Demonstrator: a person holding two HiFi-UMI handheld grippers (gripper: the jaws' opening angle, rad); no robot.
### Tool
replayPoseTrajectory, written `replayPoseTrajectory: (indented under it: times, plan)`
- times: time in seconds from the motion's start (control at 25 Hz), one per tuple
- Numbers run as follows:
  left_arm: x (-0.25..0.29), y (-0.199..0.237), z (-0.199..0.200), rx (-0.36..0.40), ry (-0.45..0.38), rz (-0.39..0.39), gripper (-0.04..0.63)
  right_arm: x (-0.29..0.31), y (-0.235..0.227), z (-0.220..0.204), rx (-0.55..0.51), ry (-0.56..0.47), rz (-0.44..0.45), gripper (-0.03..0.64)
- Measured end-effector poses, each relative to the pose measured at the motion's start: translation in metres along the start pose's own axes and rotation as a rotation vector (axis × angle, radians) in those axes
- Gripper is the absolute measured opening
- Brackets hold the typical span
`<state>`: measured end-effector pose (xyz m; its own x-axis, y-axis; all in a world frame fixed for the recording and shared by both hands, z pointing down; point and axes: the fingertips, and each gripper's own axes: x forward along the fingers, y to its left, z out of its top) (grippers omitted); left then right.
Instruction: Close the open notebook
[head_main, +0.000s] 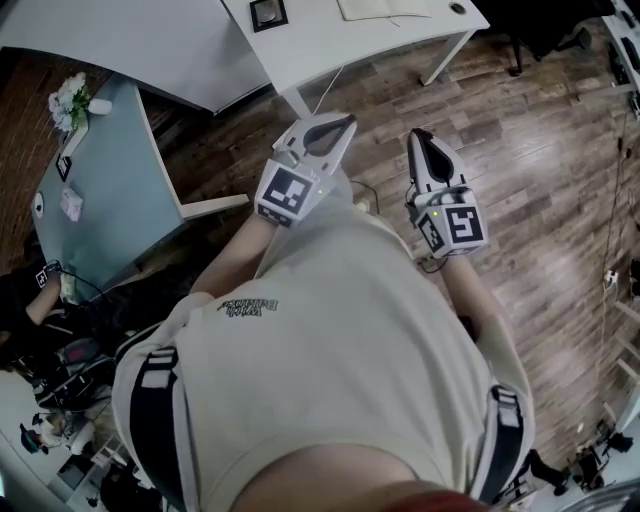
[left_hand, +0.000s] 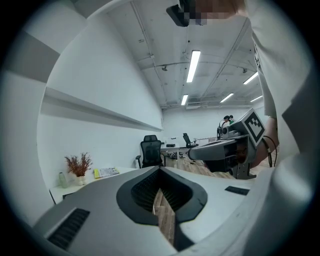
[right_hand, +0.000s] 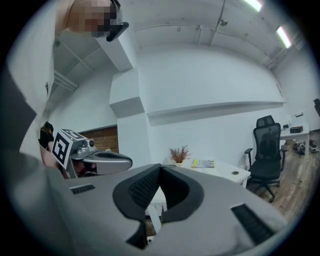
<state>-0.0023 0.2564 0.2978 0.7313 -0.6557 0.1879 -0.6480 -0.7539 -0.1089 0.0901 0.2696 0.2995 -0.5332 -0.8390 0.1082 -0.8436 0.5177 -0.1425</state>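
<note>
Your left gripper (head_main: 347, 123) and right gripper (head_main: 418, 136) are both pinched together, empty — the white desk (head_main: 320, 40) stands far ahead, the open notebook (head_main: 385, 8) flat on it. Likely light and floppy — take one cover's outer edge and fold it over.

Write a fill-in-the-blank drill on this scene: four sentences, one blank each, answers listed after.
1. The left gripper holds ___ between its fingers.
2. The right gripper has its fingers ___.
3. The office chair is ___ in colour.
4. The floor is laid with ___ planks.
Missing words: nothing; shut; black; wood.
</note>
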Motion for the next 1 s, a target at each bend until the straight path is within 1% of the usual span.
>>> replayPoseTrajectory:
  times: [0.24,0.4,0.52,0.68,1.0]
  plan:
    - [0.015,0.016,-0.002,0.002,0.003,0.028,0.012,0.018,-0.014,0.001,-0.010,0.006,0.012,0.003]
    - [0.031,0.030,-0.005,-0.018,-0.010,0.035,0.012,0.034,-0.030,0.003,-0.017,0.010,0.006,0.003]
    - [0.045,0.045,-0.005,-0.025,-0.022,0.038,0.012,0.050,-0.041,0.006,-0.021,0.009,0.002,0.003]
    - [0.064,0.070,-0.006,-0.021,-0.012,0.038,0.012,0.073,-0.056,0.011,-0.026,0.005,-0.008,0.003]
    - [0.107,0.115,-0.008,-0.044,0.005,0.021,0.012,0.122,-0.088,0.012,0.002,0.039,-0.013,0.003]
